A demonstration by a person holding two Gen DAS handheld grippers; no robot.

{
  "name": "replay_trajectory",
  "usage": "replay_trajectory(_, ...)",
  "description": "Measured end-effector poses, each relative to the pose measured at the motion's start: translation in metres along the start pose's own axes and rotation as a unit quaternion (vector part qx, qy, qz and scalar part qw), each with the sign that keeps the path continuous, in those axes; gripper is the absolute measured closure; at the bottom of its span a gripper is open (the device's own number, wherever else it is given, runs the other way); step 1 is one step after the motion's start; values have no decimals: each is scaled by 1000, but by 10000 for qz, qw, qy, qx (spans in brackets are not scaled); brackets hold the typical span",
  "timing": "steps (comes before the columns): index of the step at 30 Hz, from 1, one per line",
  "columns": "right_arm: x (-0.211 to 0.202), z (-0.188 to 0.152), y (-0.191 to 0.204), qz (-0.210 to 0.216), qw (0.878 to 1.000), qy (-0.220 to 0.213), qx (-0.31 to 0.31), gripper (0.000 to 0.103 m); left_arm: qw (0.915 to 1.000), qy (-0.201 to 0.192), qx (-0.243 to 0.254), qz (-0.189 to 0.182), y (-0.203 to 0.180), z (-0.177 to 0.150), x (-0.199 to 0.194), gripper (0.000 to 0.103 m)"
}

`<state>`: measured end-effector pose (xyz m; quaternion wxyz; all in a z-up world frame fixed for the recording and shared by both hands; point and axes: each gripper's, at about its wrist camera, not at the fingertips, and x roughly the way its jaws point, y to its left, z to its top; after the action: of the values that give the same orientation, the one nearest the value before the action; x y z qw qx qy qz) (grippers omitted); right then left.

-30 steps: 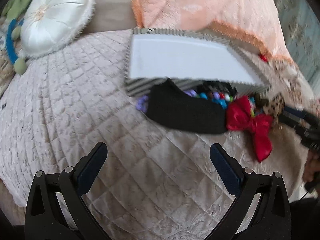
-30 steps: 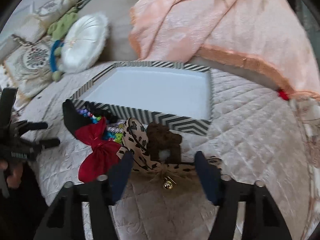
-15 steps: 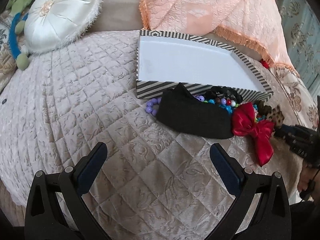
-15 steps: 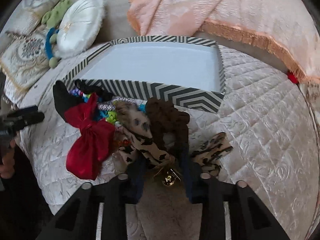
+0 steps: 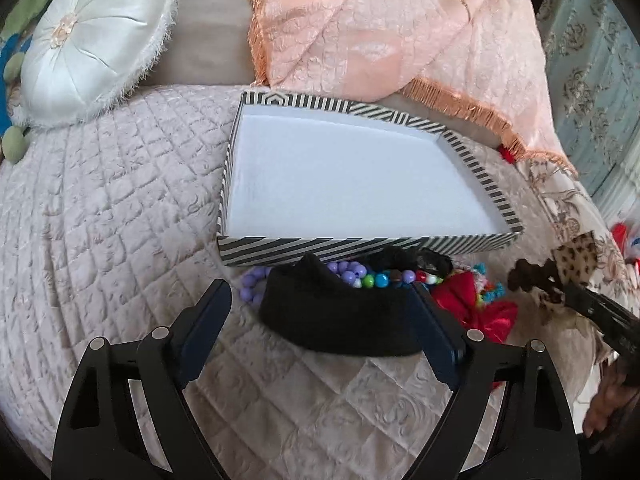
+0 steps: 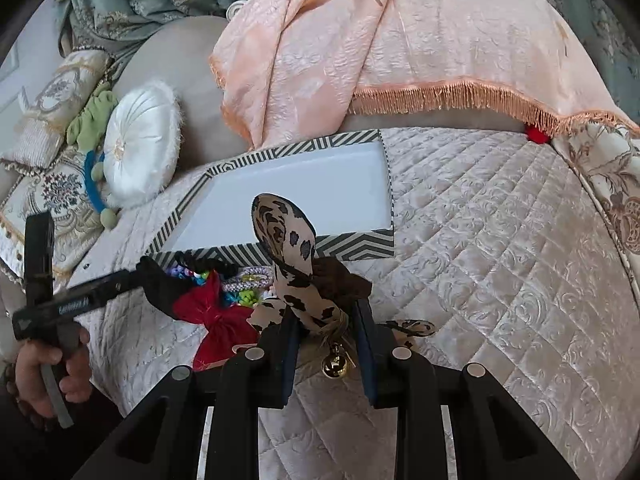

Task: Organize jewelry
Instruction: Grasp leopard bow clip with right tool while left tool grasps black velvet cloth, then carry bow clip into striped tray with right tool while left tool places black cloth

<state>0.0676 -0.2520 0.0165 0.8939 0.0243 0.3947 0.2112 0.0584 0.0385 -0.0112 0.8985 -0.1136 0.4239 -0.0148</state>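
**Sorting barely begun: tray bare, pile waiting**

Spread across frame, quilted bedcover (image 5: 120, 208) w/ peach throw (image 5: 380, 32) draped behind & round white cushion (image 5: 92, 40) at far left. Sitting mid-bed, striped tray (image 5: 360, 246), white floor bare in both views, nothing inside yet. Heaped just outside near wall, touching it: black fabric piece (image 5: 332, 320), red bow (image 5: 472, 308), coloured beads (image 5: 360, 278), all tangled; exact count of pieces not clear.

Hovering low over quilt in front of pile, left gripper (image 5: 320, 328), jaws spread wide, nothing between; black piece sits in the gap, right finger seems close to its edge, contact not confirmed.

Pinched in right gripper (image 6: 324, 340), jaws drawn in tight on leopard-print bow (image 6: 288, 256) w/ brown knit bit attached; print loop stands up over tray's near wall, small gold bell (image 6: 336, 364) dangles under the grip. Looks lifted clear of the quilt, though one print tail (image 6: 412, 326) lies beside the right finger.

Judged progress: early. One item in hand, short of tray; none placed. Left to do, on this showing: carry bow over wall, let go, then work thru beads, red bow, black piece.
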Motion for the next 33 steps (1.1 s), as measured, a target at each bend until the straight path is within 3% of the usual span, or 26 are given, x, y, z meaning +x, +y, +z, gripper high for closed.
replay_trajectory(1, 0, -1, 2, 2, 10000, -1, -16, 78, 10000, 46, 20, 22, -1, -2, 3, 21)
replay_trajectory(3, 0, -2, 3, 24, 10000, 4, -47, 78, 9998, 162, 86, -32, 0, -7, 6, 86)
replay_trajectory(4, 0, -2, 3, 9, 10000, 9, -51, 78, 9998, 179, 122, 8, -1, -10, 5, 88)
replay_trajectory(15, -7, 2, -1, -40, 9998, -148, 153, 78, 9982, -565, -77, -199, 25, -9, -69, 89)
replay_trajectory(20, -7, 2, 5, -113, 9998, -130, 104, 78, 9977, -604, -213, -208, 33, 8, -77, 89)
replay_trajectory(24, -16, 8, 14, -52, 9992, -392, 12, 78, 9975, -688, -106, -121, 26, 19, -82, 89)
replay_trajectory(29, -5, 8, 16, -104, 9998, -145, 71, 78, 9971, -684, -257, -203, 22, 17, -85, 89)
replay_trajectory(33, -11, 9, 20, -47, 9994, -323, 99, 78, 9969, -735, -273, -63, 16, 18, -82, 88)
